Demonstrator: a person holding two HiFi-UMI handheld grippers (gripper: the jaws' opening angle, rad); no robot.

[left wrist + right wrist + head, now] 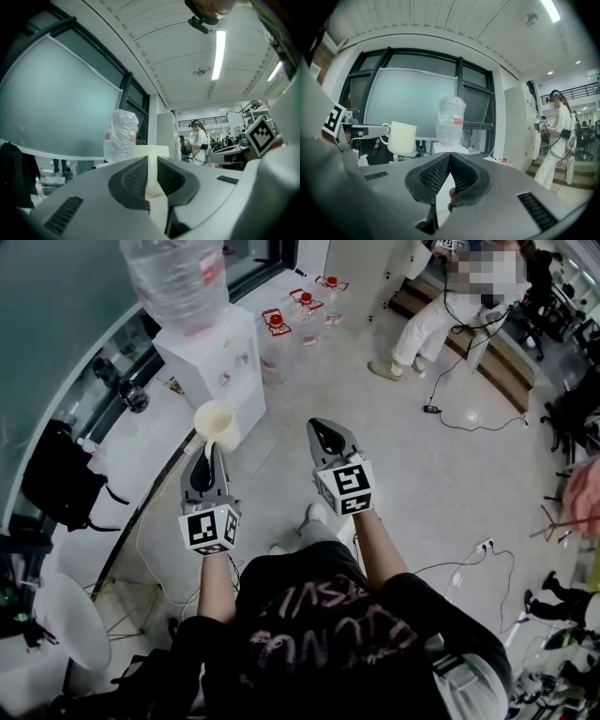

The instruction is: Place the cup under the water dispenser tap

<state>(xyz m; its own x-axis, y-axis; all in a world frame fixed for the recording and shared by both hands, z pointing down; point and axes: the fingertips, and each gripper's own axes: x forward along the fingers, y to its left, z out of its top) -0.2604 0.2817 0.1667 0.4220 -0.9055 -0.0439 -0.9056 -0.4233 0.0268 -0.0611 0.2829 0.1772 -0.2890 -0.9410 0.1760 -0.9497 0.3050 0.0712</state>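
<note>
The left gripper [207, 457] is pinching the cup [217, 423] by its handle, jaws nearly closed, just near of the dispenser [220, 371]. The right gripper [330, 437] is hanging empty, jaws together. The cup is probably handling as rigid, light and breakable, so the handle suits.

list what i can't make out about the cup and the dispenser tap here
- Tap: head view, the cup partly covers the water dispenser front and no tap shows; both gripper views, the jaw bodies hide everything below the bottle.
- Cup body: left gripper view, mostly behind the left gripper; only rim and handle strip show.
- Bottle label: too small to read anywhere.
</note>
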